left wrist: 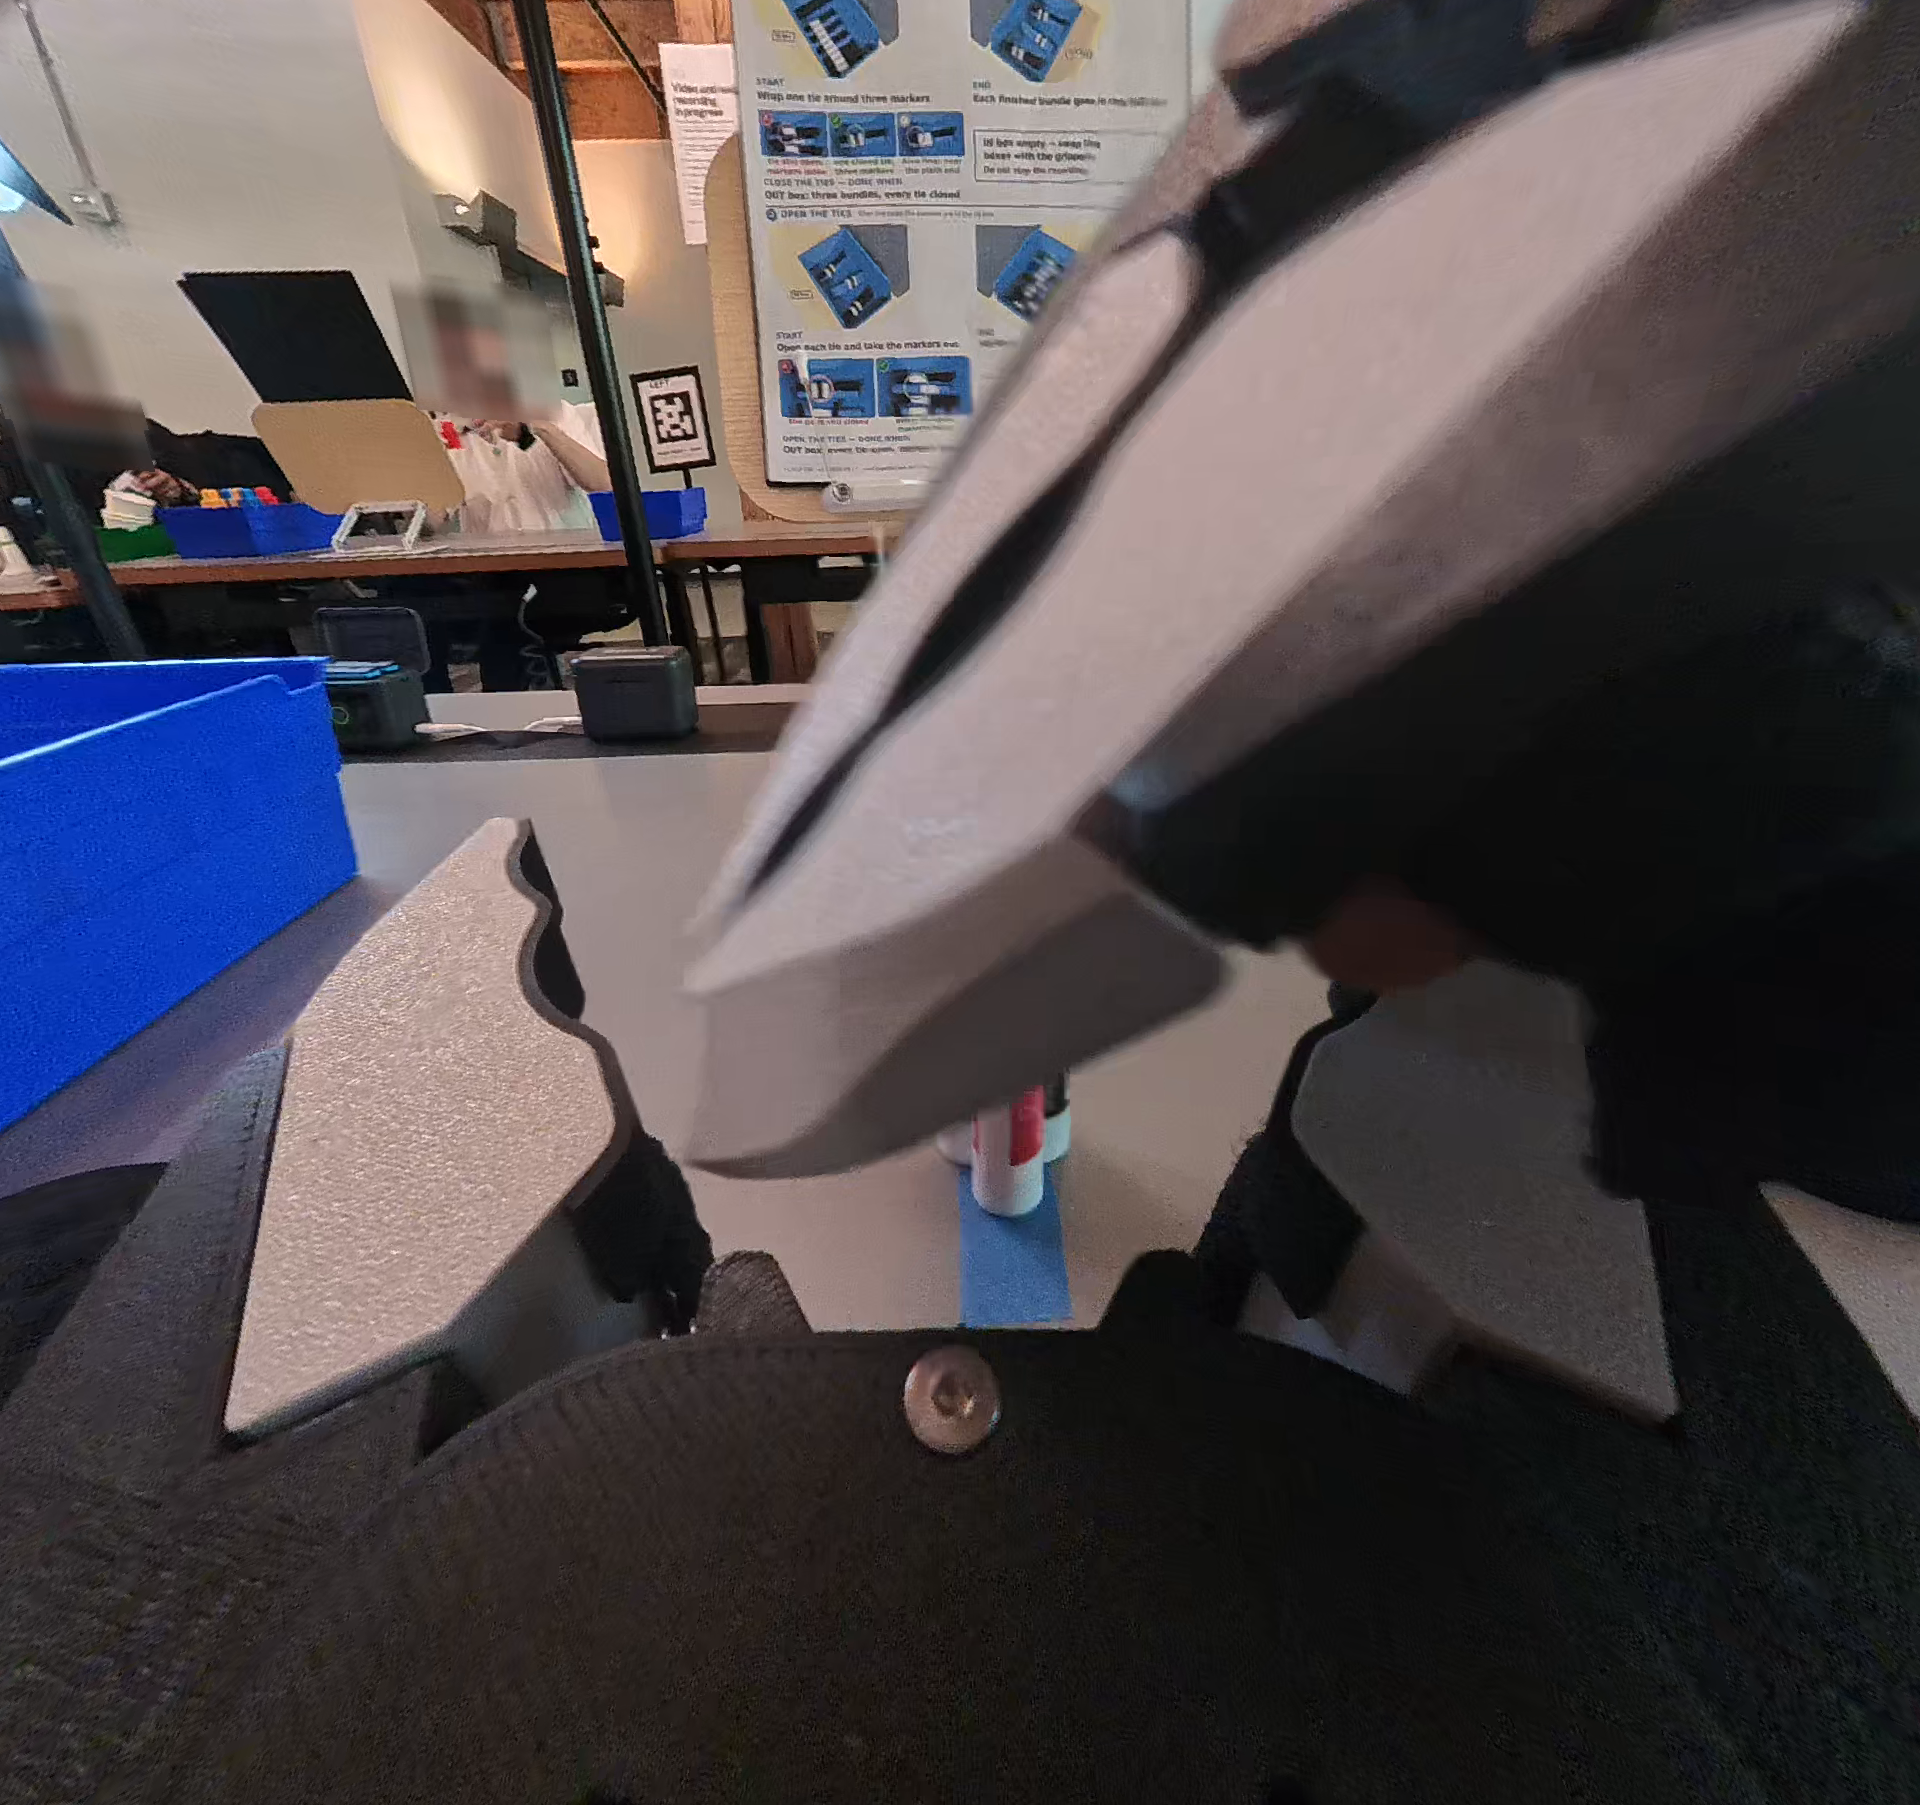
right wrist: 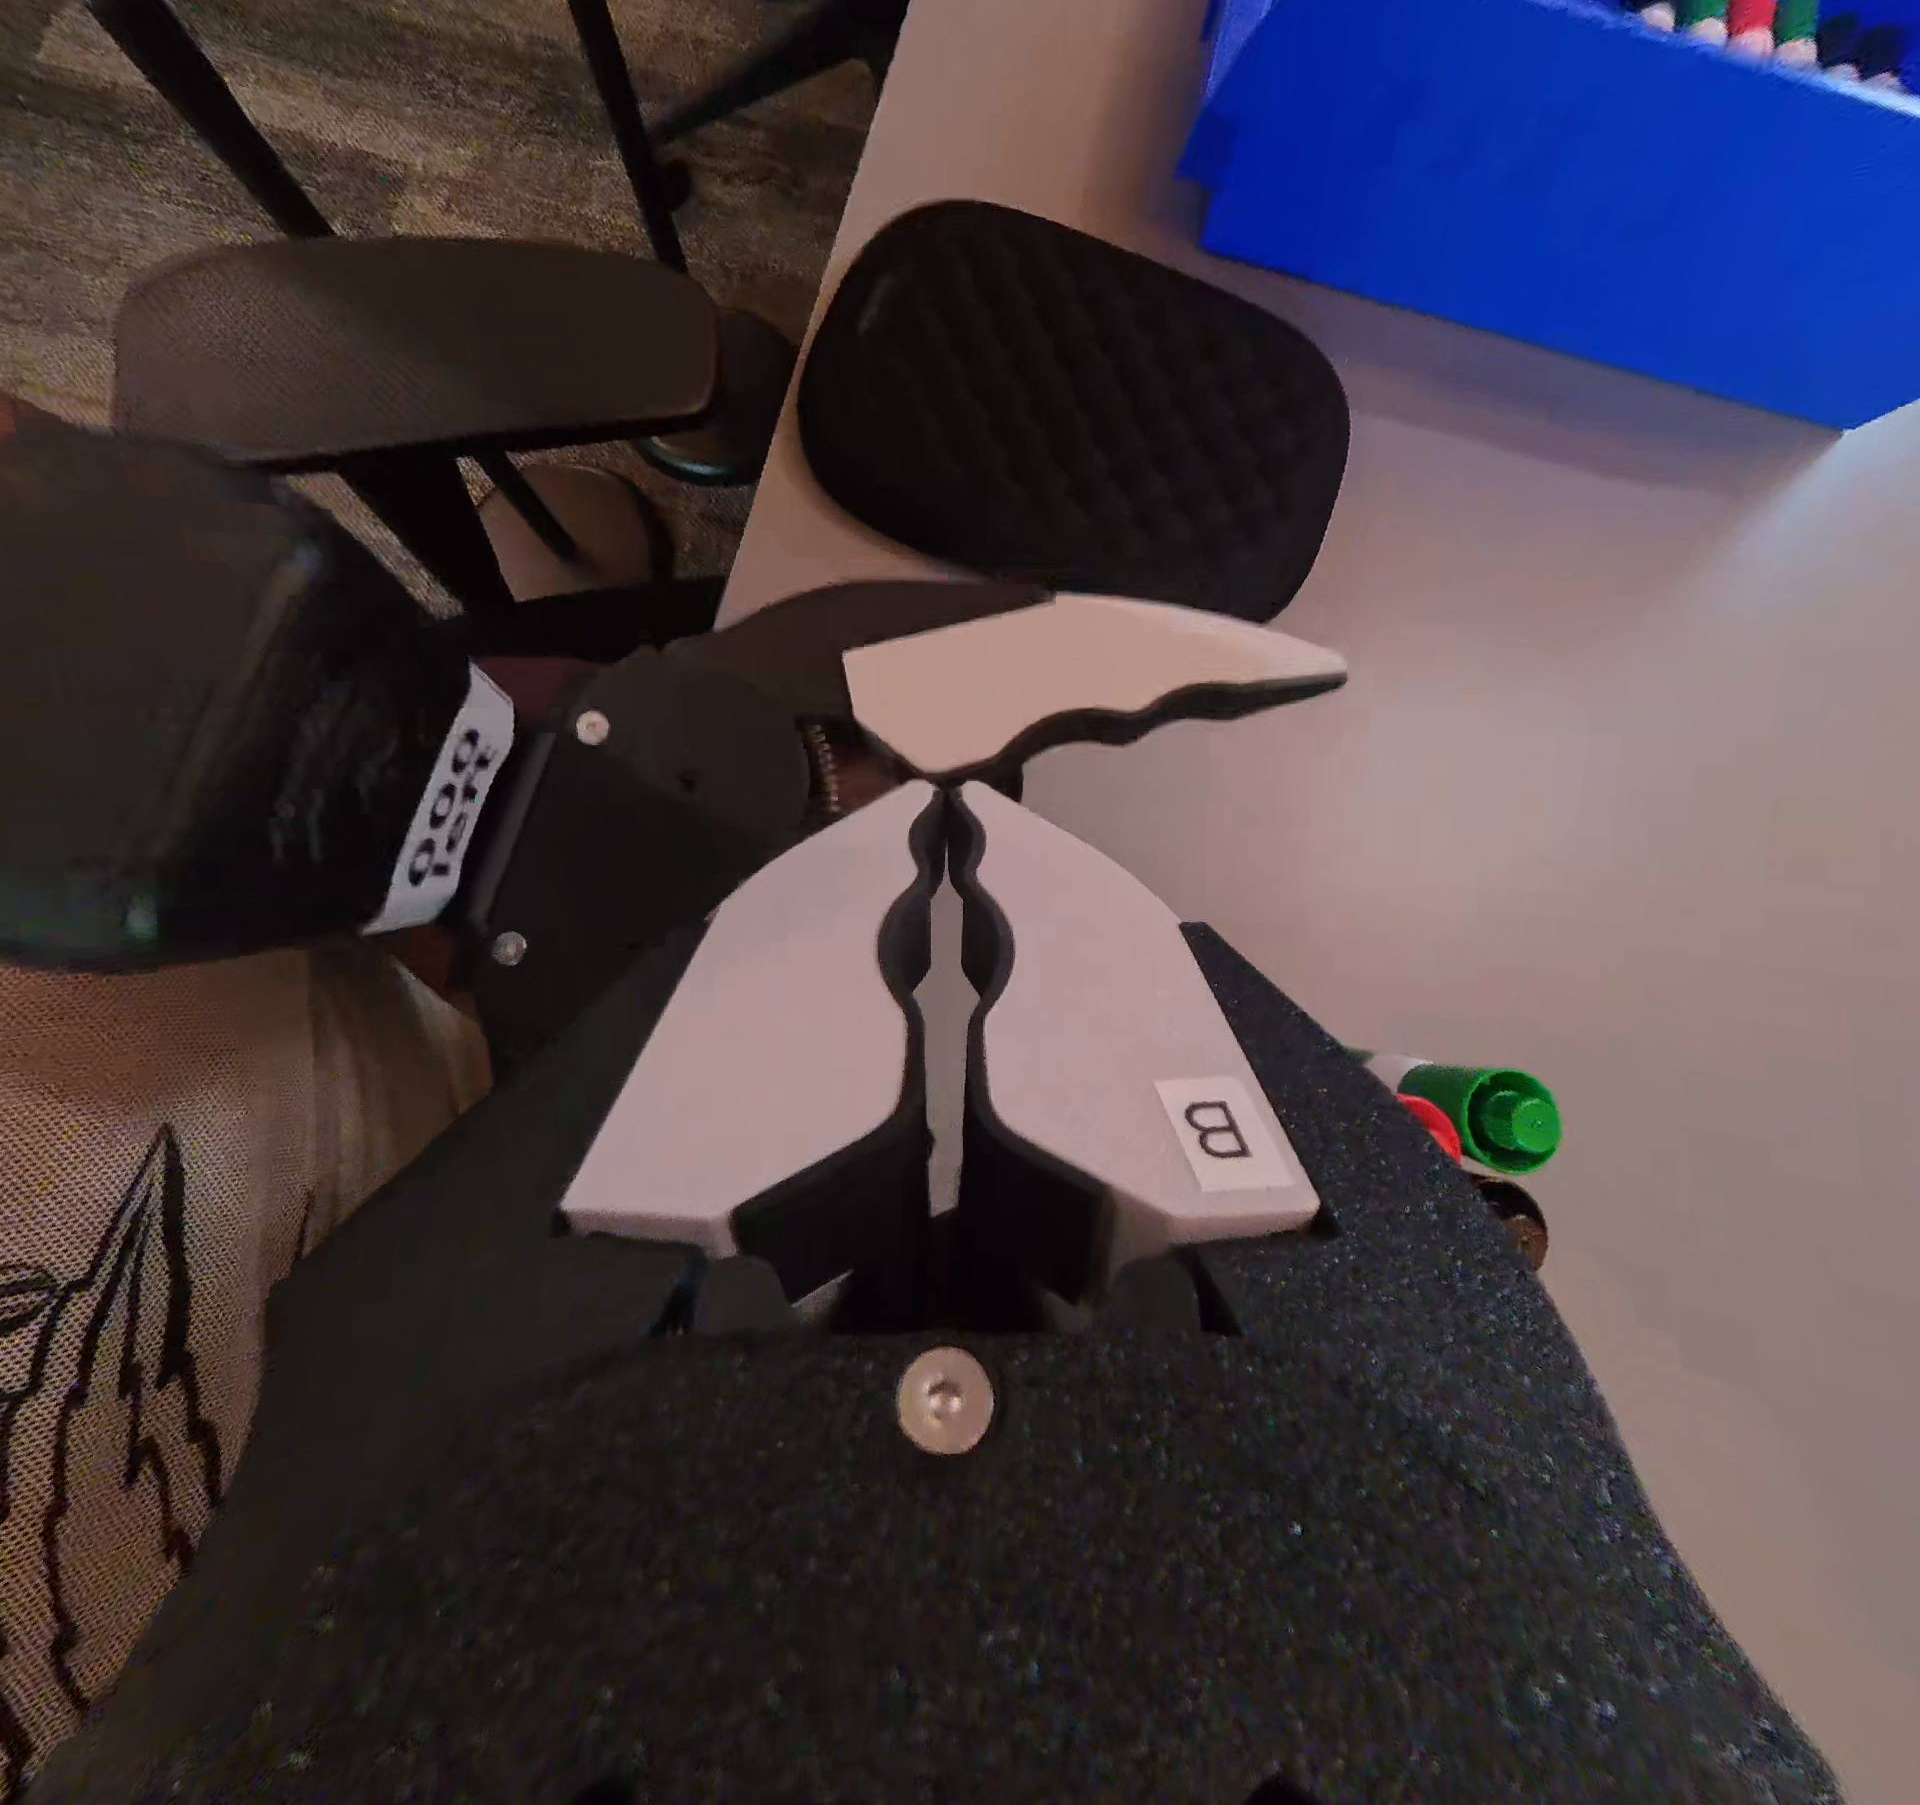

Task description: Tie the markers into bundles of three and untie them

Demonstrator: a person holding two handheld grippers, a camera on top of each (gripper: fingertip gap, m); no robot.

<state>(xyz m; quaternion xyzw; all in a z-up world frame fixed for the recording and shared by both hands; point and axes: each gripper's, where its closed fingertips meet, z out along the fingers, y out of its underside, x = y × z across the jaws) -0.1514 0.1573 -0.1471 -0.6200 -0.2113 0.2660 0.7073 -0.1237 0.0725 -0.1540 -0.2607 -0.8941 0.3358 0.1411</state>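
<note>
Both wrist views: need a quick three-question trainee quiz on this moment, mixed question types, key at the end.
1. True or false: the right tool has its fingers closed together with nothing between them.
2. Multiple choice: the markers on the table in front of the left tool lie on: A) a blue strip of tape, B) a black pad, C) a blue bin.
3. Fill in: in the right wrist view, the marker cap poking out beside the right tool is ____ in colour.

Key: 1 true; 2 A; 3 green.
</note>
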